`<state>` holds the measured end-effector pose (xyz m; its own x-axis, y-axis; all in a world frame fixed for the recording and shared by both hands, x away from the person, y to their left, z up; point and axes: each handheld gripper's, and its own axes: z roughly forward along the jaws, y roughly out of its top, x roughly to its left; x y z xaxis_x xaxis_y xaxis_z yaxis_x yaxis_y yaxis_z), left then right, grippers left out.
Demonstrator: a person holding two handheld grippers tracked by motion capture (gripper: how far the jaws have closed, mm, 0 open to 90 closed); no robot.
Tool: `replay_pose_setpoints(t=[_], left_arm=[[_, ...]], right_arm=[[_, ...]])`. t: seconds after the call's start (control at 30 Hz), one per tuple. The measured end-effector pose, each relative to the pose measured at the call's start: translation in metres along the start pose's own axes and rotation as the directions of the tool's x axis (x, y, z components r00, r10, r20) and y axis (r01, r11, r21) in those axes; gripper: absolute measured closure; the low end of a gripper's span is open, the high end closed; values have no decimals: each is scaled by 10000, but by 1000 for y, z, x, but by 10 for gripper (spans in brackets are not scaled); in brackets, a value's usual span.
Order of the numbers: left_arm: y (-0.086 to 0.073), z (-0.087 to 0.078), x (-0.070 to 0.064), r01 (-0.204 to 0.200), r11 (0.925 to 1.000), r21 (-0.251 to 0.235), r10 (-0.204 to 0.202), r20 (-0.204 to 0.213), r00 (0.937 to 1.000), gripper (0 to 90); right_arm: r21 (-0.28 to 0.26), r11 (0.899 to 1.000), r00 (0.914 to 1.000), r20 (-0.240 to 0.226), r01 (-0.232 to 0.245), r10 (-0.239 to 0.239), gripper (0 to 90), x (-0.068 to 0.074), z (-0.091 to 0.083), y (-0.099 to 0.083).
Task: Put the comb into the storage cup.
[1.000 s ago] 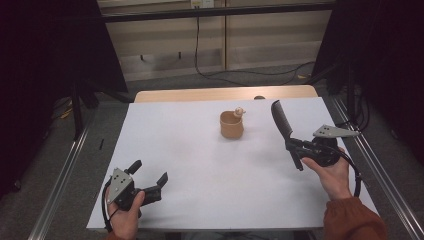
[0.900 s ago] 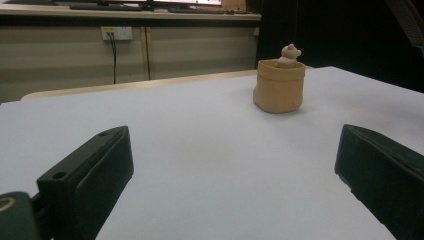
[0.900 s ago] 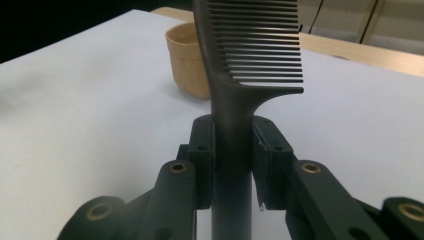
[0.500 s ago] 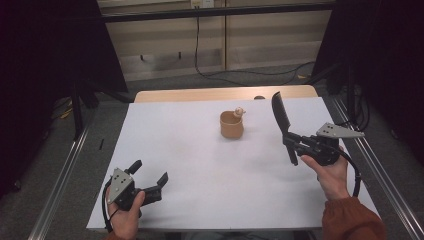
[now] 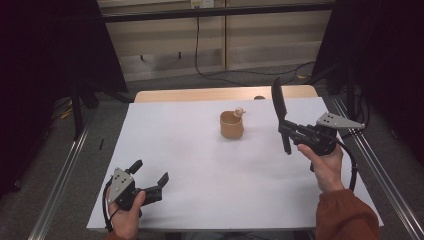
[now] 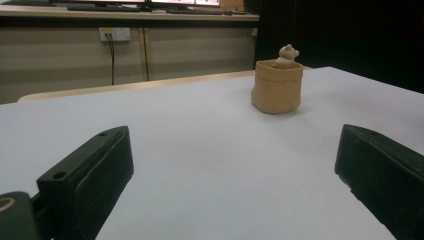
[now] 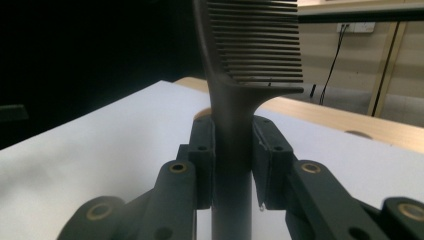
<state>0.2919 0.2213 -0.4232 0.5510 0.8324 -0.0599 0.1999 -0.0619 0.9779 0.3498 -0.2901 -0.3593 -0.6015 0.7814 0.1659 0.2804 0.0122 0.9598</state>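
Comb [image 5: 278, 107] was held upright in the right tool [image 5: 286, 131], clamped by its handle between the jaws, teeth end up, above the white surface [image 5: 200, 165] and just to the right of the tan cup [image 5: 231, 125]; judged from this, the comb was best lowered handle-first into the cup, kept vertical and clear of the small bear figure [image 5: 239, 112] at the rim; the left tool [image 5: 150, 181] rested spread and empty near the front edge.

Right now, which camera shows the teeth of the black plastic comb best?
The right gripper view: the black plastic comb stands close up, its teeth showing one by one above the right claw clamping its handle. The high view shows the comb edge-on as a thin dark blade, with no teeth to make out.
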Motion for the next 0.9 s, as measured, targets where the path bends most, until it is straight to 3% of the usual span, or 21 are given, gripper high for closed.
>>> replay_pose_setpoints(t=[0.23, 0.57, 0.9], left_arm=[[0, 0, -2, -36, 10000, 31, 36, 117, 9999, 22], [0, 0, -2, 59, 10000, 12, -60, 198, 9998, 22], [0, 0, -1, 45, 10000, 10, -45, 201, 9998, 22]], right_arm=[[-244, 9997, 9999, -95, 41, -44, 732, 2, 11, 10], [365, 9990, 9995, -163, 275, -269, 732, 2, 38, 14], [454, 9983, 9990, -237, 377, -367, 732, 3, 62, 23]])
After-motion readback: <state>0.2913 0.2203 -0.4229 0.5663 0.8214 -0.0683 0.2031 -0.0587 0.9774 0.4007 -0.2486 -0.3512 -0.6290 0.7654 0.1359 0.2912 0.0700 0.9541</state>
